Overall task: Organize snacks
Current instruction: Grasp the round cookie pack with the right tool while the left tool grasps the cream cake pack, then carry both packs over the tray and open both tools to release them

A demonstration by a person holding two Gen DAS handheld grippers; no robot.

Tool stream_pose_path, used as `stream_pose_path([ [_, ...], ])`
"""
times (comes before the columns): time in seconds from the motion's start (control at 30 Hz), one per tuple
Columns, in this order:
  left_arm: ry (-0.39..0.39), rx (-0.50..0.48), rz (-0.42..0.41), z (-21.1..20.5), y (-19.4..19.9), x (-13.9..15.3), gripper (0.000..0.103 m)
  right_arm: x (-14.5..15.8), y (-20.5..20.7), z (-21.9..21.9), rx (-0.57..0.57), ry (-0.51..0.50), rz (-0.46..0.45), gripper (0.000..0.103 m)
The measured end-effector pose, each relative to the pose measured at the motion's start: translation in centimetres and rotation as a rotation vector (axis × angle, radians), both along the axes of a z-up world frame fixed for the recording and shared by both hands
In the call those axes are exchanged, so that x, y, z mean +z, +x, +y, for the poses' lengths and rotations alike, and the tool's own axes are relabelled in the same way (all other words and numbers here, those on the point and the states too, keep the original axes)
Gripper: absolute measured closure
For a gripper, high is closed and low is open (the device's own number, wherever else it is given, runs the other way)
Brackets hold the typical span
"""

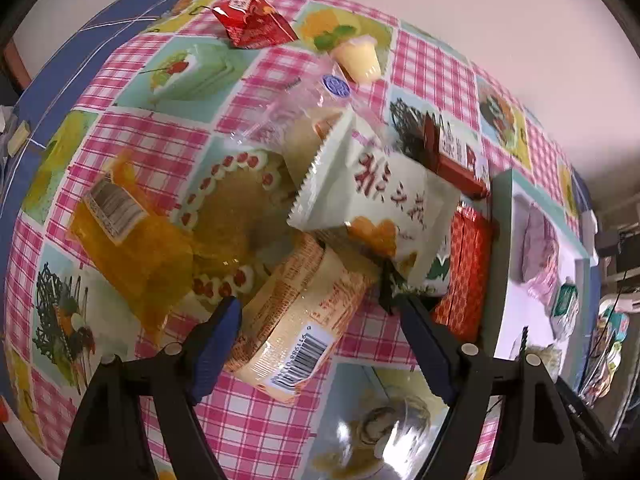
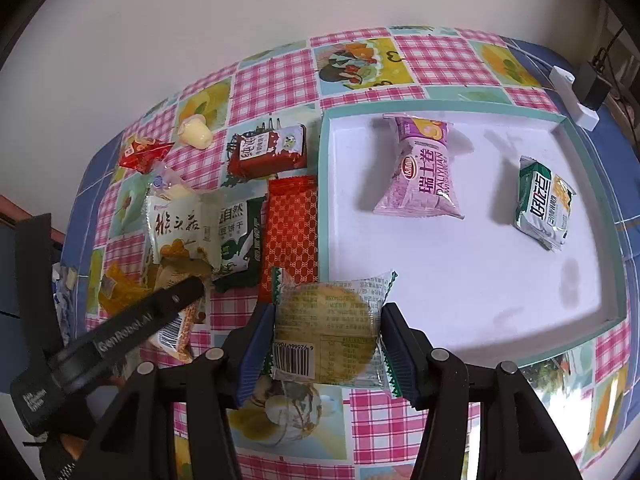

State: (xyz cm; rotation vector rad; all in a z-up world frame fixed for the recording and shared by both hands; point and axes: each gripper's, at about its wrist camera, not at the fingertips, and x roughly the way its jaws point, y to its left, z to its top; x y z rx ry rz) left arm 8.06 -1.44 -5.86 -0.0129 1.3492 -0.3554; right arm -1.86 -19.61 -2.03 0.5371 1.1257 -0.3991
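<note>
Round cake packet (image 2: 326,340) between fingers (image 2: 256,344)

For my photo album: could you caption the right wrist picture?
Right tool gripping a clear-wrapped round biscuit beside the white tray.

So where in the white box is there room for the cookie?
The tray has bare white floor along its near half, below the pink packet and the green packet, and between those two. Left of the tray it is crowded: snacks pile up around the orange-red packet.
</note>
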Motion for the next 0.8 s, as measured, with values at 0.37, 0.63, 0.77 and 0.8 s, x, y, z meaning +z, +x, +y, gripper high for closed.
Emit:
stream_pose_path([
  [0.37, 0.096, -0.043, 0.014, -1.9, -0.5, -1.7, 0.054, -0.3, 0.0, -0.2, -0.008, 0.0, 0.011, 0.045],
  [0.63, 0.092, -0.025, 0.011, -1.7, -0.5, -1.5, 0.065, -0.2, -0.1, -0.2, -0.014, 0.001, 0.01, 0.045],
  [0.77, 0.078, -0.003, 0.009, -0.7, -0.6, -0.5, 0.065, 0.1, -0.2, -0.2, -0.021, -0.001, -0.004, 0.045],
  [0.8, 0.072, 0.004, 0.005, -0.5, -0.6, -0.1, 0.065, 0.2, -0.3, -0.3, -0.022, -0.001, -0.007, 0.045],
])
